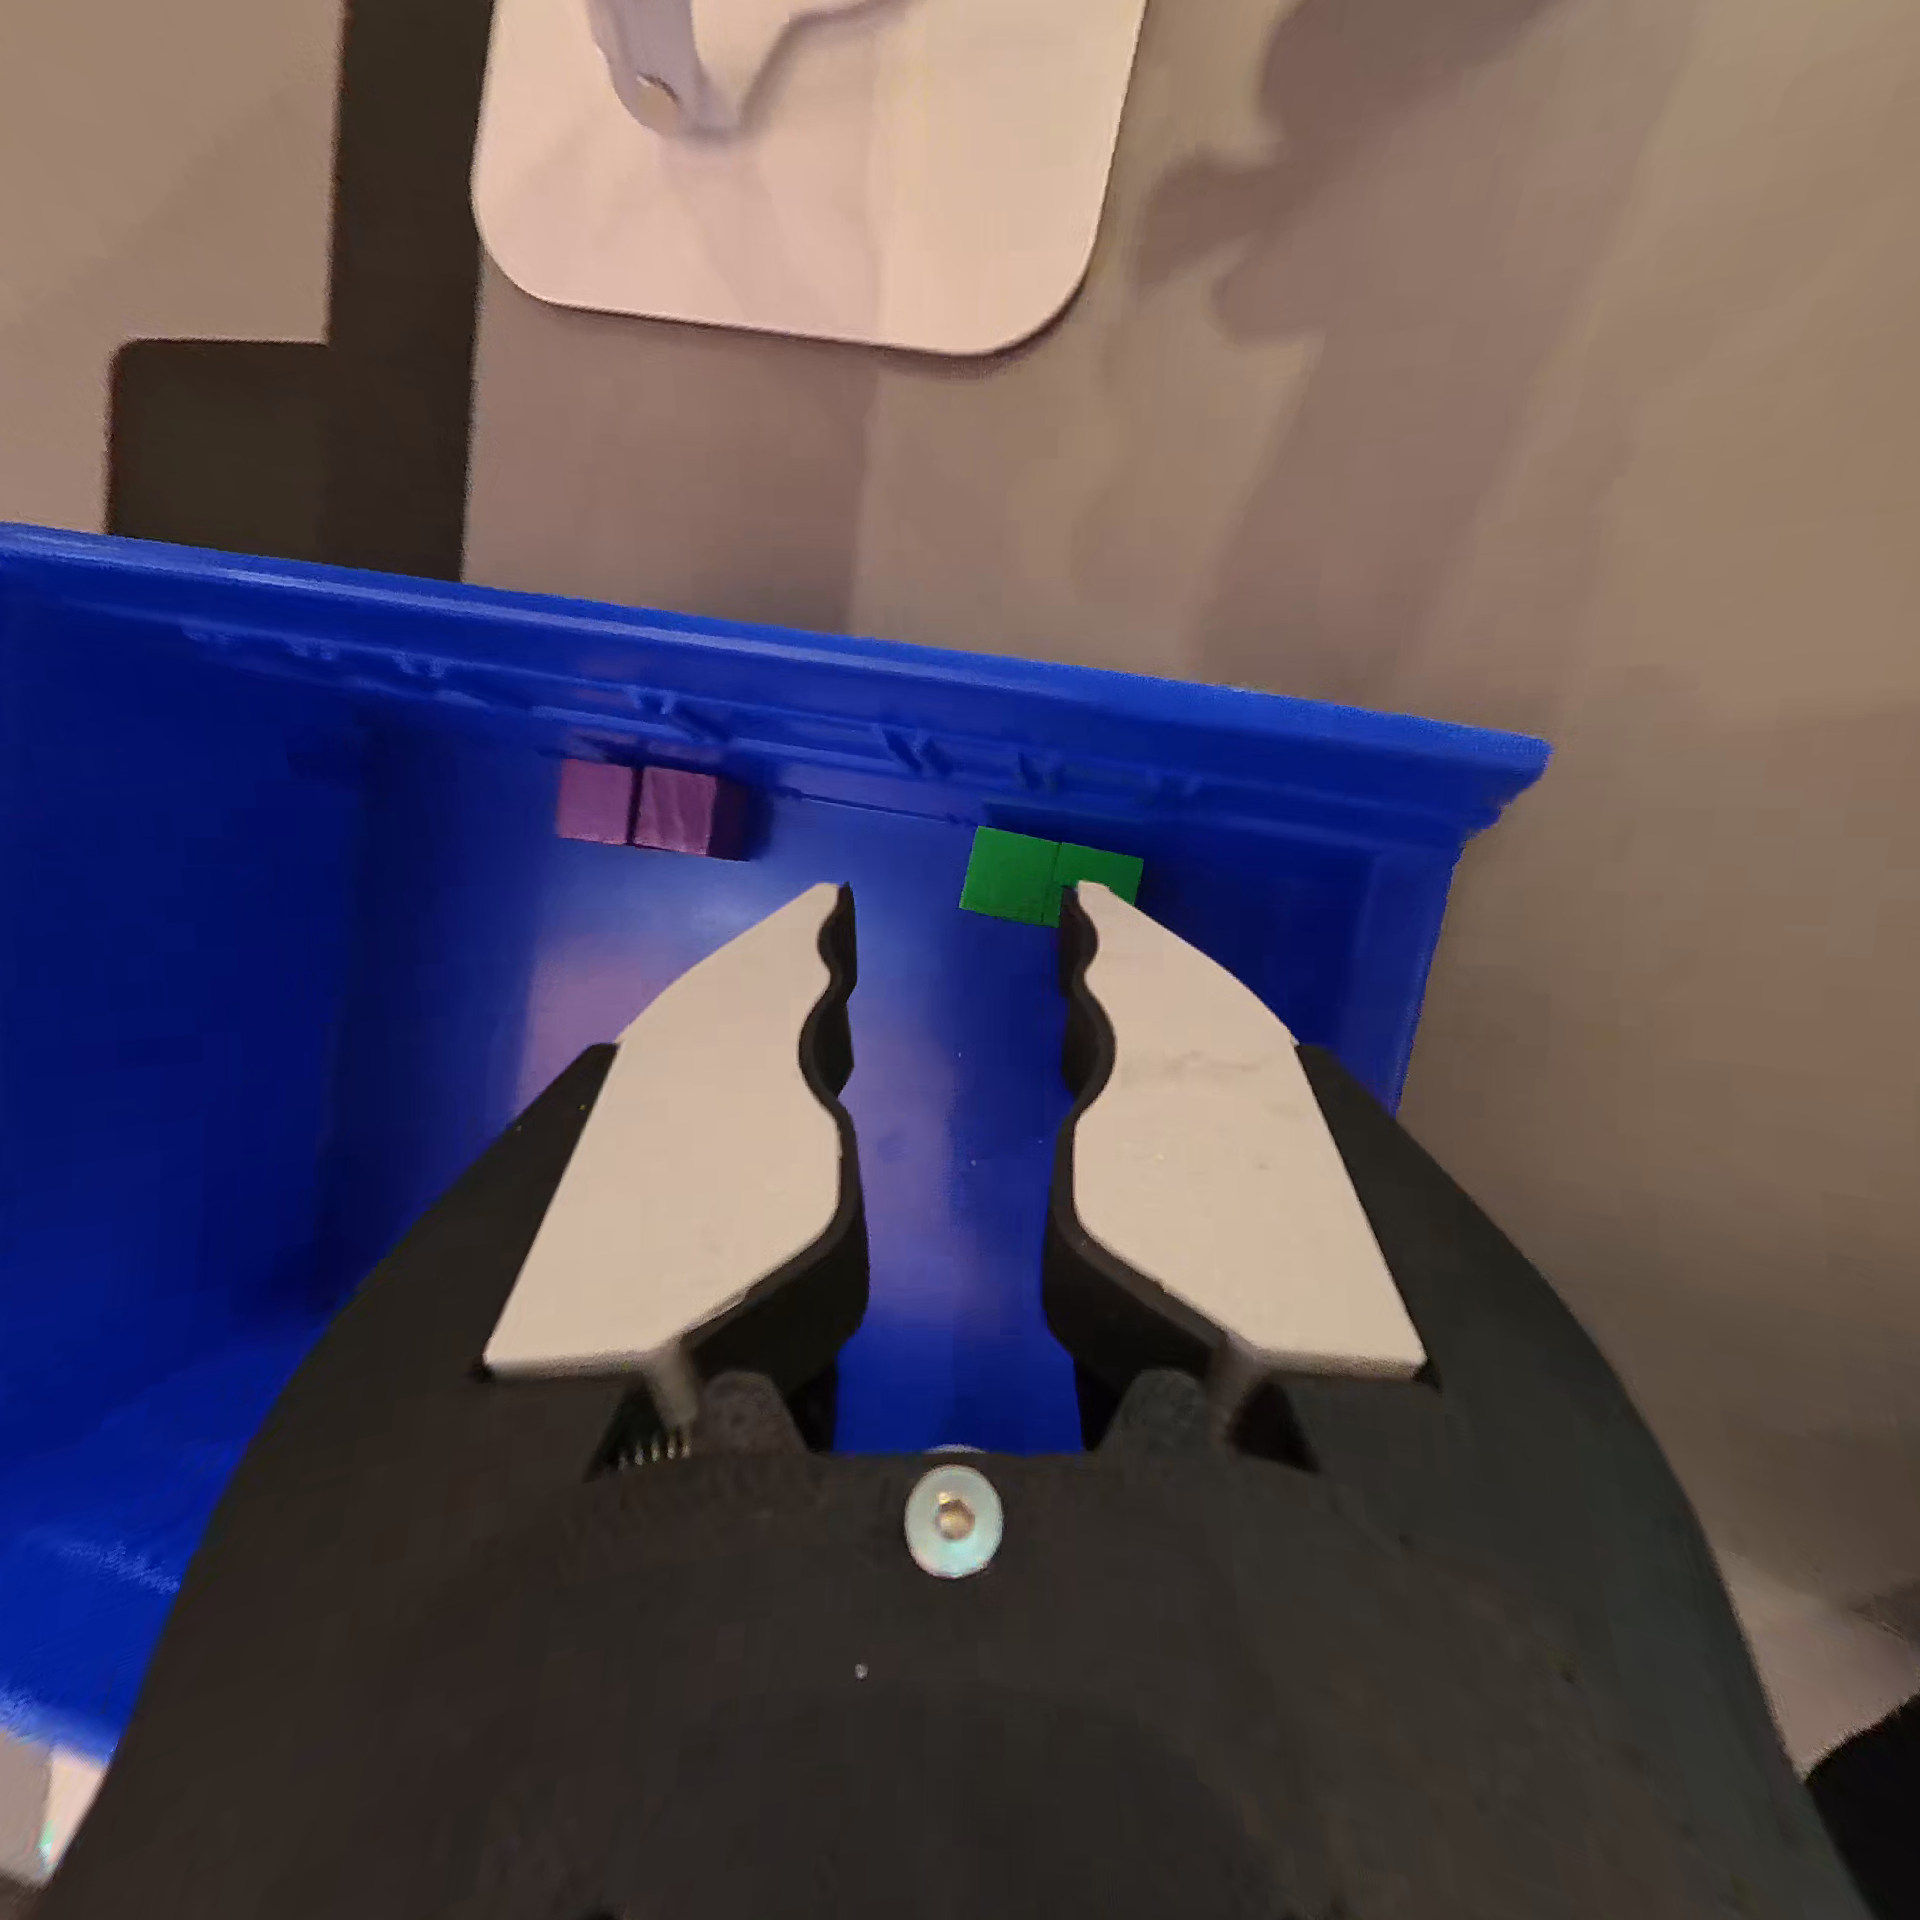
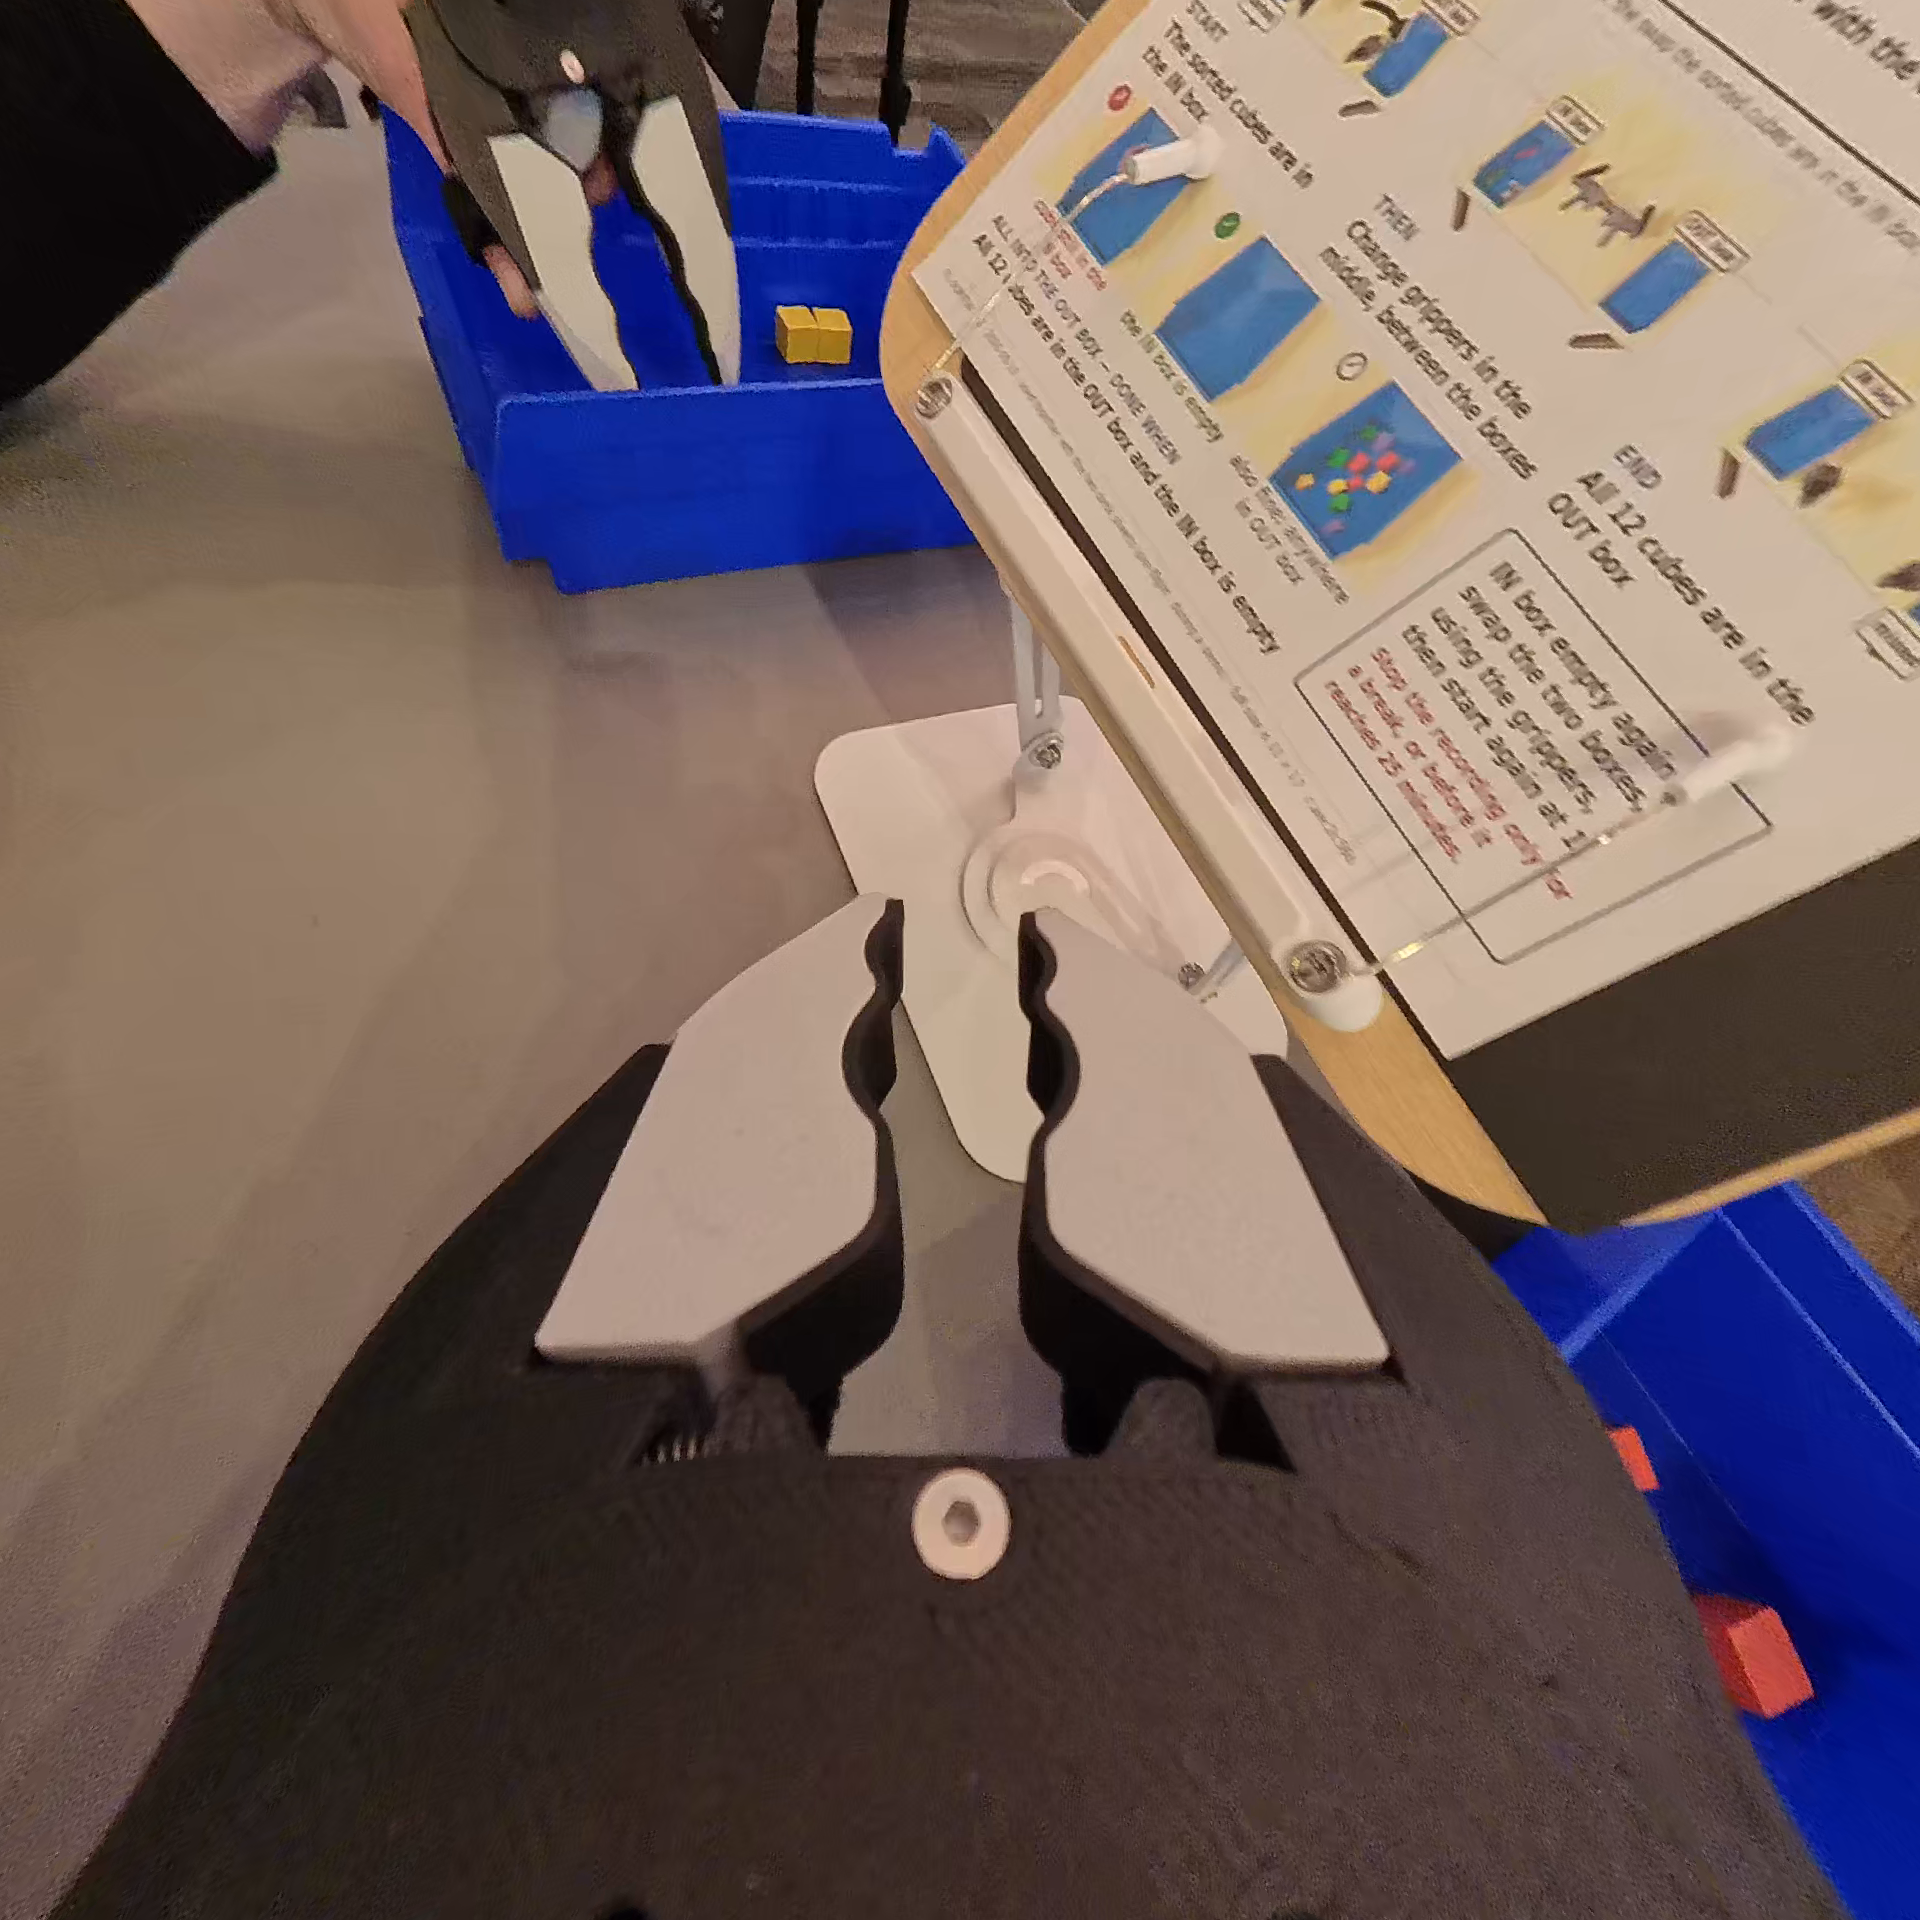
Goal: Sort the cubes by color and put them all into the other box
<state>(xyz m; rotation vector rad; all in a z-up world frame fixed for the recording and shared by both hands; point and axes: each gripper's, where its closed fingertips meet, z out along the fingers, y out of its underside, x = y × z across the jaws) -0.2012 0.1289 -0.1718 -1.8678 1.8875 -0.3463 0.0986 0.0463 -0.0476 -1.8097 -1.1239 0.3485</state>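
Dim warm light, soft shadows on the table (image 1: 1558,416), motion blur, wide-angle edge stretching

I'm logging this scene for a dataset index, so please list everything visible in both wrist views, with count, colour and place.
Far box: one, blue, on the table, left gripper reaching into it.
Purple cubes: two, side by side against that box's back wall.
Green cubes: two, side by side, right of the purple pair.
Yellow cubes: two, touching, in the same box.
Near box: one, blue, lower right of the right wrist view.
Red cubes: two visible, in the near box.
Instruction board: one, printed sheet on a wood-edged panel.
Stand: one, white base, holds the board.
Table: one, grey.
Left gripper: open, empty.
Right gripper: open, empty, over the stand.
Hand: one, holding the left gripper.
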